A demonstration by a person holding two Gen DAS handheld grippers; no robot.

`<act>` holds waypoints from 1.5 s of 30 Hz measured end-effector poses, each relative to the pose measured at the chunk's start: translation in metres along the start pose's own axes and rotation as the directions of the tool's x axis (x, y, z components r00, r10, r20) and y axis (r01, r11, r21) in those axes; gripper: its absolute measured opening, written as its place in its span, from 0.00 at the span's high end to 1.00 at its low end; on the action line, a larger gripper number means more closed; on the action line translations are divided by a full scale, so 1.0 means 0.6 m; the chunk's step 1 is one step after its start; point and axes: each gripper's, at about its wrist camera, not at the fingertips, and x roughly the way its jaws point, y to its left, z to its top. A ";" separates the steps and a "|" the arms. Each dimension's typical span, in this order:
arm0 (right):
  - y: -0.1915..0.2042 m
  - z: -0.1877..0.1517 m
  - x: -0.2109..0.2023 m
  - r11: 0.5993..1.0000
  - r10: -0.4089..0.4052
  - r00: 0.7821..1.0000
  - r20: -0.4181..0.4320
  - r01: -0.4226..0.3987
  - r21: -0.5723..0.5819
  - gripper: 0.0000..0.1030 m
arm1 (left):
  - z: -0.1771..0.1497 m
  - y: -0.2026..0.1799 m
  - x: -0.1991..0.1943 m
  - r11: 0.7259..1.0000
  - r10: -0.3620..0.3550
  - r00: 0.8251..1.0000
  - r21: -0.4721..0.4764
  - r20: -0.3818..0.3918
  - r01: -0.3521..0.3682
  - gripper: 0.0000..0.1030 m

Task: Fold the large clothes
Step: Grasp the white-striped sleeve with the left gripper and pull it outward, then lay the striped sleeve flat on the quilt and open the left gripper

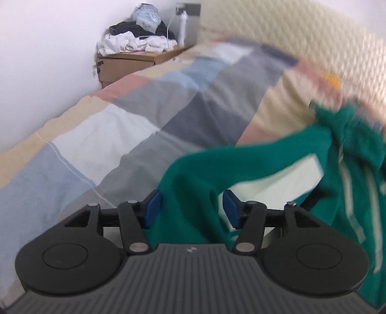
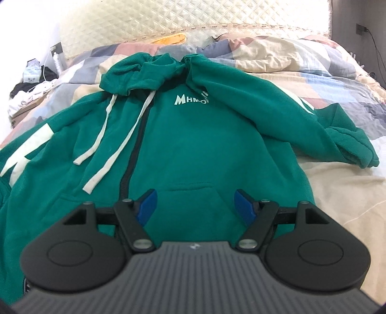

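Note:
A green zip-up hoodie point(image 2: 193, 135) lies face up on the bed, hood toward the headboard, with white drawstrings point(image 2: 115, 142) and white lettering on the chest. Both sleeves spread out to the sides. My right gripper point(image 2: 196, 203) hangs open just above the front pocket, nothing between its blue pads. In the left wrist view the hoodie's sleeve point(image 1: 193, 174) drapes across in a loose arc and passes between the jaws of my left gripper point(image 1: 191, 205). Those jaws stand apart, and the right pad point(image 1: 231, 210) is clear of the cloth.
A patchwork quilt point(image 1: 144, 108) covers the bed. A quilted cream headboard point(image 2: 168, 17) stands behind it. A wooden nightstand point(image 1: 125, 65) by the white wall holds a pile of clothes point(image 1: 137, 41) and a white bottle point(image 1: 182, 26). Rumpled bedding point(image 2: 277, 55) lies at the far right.

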 end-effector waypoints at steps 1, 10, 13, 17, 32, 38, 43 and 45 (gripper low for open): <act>-0.002 -0.001 -0.002 1.000 -0.002 1.000 0.001 0.002 0.003 0.30 | -0.004 -0.006 0.010 0.999 0.031 0.999 0.034 -0.011 -0.030 0.39; -0.014 -0.001 0.000 0.999 -0.020 1.000 0.002 0.020 0.028 0.30 | -0.022 0.039 0.113 0.997 0.018 0.981 -0.068 -0.196 -0.031 0.39; -0.012 -0.002 0.005 1.000 -0.008 1.000 -0.008 0.009 0.030 0.30 | -0.010 0.040 0.118 0.998 -0.004 0.976 -0.065 -0.217 -0.010 0.78; -0.010 -0.001 0.016 1.000 -0.008 1.000 -0.010 0.009 0.022 0.30 | 0.048 0.039 0.105 0.999 0.034 0.981 -0.017 -0.193 -0.038 0.87; -0.021 0.021 0.088 0.998 -0.038 0.999 0.014 0.037 0.044 0.30 | 0.301 -0.007 0.242 0.942 0.325 0.945 0.077 0.027 -0.326 0.88; -0.027 0.032 0.100 0.997 -0.044 0.998 0.053 0.041 0.060 0.30 | 0.260 0.000 0.294 0.952 0.302 0.953 0.061 -0.012 -0.300 0.86; -0.035 0.036 0.101 0.996 -0.023 0.998 0.065 0.018 0.084 0.30 | 0.240 0.002 0.239 0.959 0.271 0.963 0.086 -0.012 -0.269 0.47; -0.039 0.037 0.096 0.995 -0.019 0.998 0.068 0.012 0.095 0.30 | 0.225 0.007 0.190 0.969 0.226 0.974 0.095 0.008 -0.226 0.43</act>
